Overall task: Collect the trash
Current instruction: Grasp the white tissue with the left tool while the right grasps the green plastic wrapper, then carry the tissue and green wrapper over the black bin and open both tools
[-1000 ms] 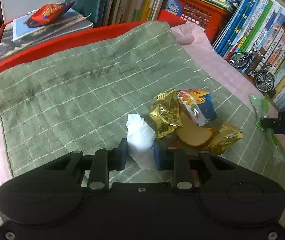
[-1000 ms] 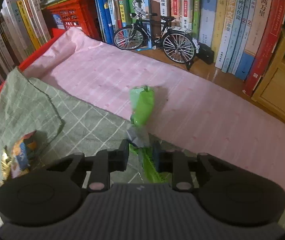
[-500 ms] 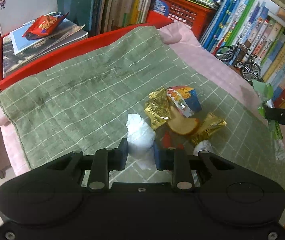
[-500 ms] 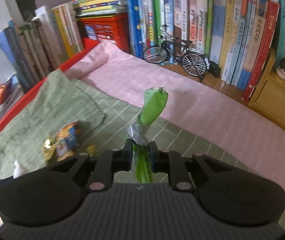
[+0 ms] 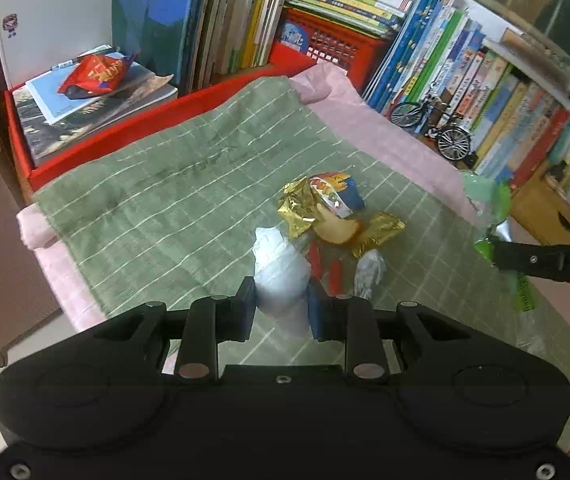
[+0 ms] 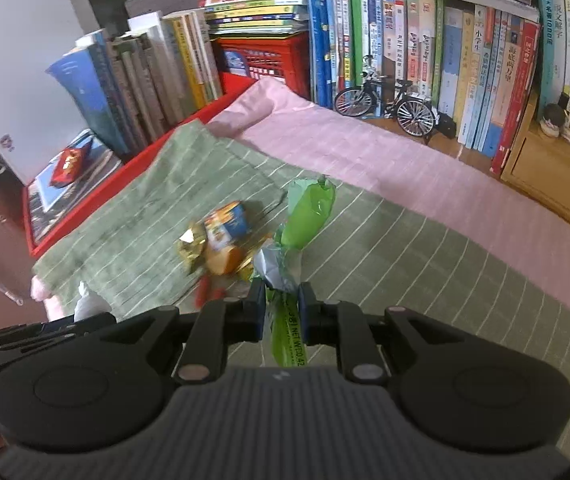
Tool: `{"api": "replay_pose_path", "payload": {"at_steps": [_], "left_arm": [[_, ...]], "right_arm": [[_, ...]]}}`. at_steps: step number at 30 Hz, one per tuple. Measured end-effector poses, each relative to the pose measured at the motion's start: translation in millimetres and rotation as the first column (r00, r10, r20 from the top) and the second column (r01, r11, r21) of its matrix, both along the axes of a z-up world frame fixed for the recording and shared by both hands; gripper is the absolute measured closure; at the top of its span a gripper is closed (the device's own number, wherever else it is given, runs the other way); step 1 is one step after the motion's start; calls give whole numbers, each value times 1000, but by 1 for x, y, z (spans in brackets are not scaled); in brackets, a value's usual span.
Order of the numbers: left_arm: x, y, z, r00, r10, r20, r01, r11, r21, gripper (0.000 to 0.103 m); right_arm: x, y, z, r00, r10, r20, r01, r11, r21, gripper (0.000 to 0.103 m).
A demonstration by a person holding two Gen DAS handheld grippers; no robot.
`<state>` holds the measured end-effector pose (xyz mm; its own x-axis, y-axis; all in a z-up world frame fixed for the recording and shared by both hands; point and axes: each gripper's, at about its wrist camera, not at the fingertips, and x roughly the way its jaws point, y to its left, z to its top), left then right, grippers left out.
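My left gripper [image 5: 281,304] is shut on a crumpled white tissue [image 5: 279,266], held above the green checked cloth [image 5: 157,208]. My right gripper [image 6: 281,300] is shut on a green plastic wrapper [image 6: 305,216] that sticks up between its pads; the same wrapper [image 5: 489,204] and gripper show at the right edge of the left wrist view. On the cloth lies a pile of trash: gold foil [image 5: 299,210], a blue and orange snack wrapper [image 5: 339,194], a piece of fruit [image 5: 339,232], red bits [image 5: 333,274] and a small silver wrapper [image 5: 369,270].
A red box [image 5: 97,136] at the back left holds magazines and a red snack bag [image 5: 95,74]. Books and a red crate [image 5: 333,38] line the back. A model bicycle [image 6: 385,104] stands on the wooden shelf beside the pink cloth [image 6: 425,184].
Both grippers have risen and pulled back with their loads. The right gripper carried the green wrapper left, over the green cloth toward the pile. Red bits and a silver wrapper came into view.
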<state>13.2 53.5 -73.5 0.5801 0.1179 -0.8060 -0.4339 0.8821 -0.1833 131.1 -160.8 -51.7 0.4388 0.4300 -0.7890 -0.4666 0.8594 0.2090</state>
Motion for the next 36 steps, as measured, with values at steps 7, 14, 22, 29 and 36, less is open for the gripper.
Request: {"api": "replay_pose_path", "payload": {"at_steps": [7, 14, 22, 29, 36], "left_arm": [[-46, 9, 17, 1000, -19, 6, 19, 1000, 7, 78], [-94, 20, 26, 999, -53, 10, 53, 999, 11, 78], [-148, 28, 28, 993, -116, -1, 116, 993, 21, 78], [-197, 37, 17, 987, -158, -9, 158, 987, 18, 78], [-244, 47, -16, 982, -185, -47, 185, 983, 3, 78]], "right_arm": [[-49, 1, 9, 1000, -17, -7, 17, 1000, 5, 82], [-99, 6, 16, 1000, -31, -7, 31, 999, 8, 83], [-163, 17, 19, 999, -43, -3, 43, 999, 12, 83], [-214, 23, 10, 999, -51, -19, 50, 999, -6, 83], [-260, 35, -16, 997, -27, -70, 25, 999, -21, 83]]}}
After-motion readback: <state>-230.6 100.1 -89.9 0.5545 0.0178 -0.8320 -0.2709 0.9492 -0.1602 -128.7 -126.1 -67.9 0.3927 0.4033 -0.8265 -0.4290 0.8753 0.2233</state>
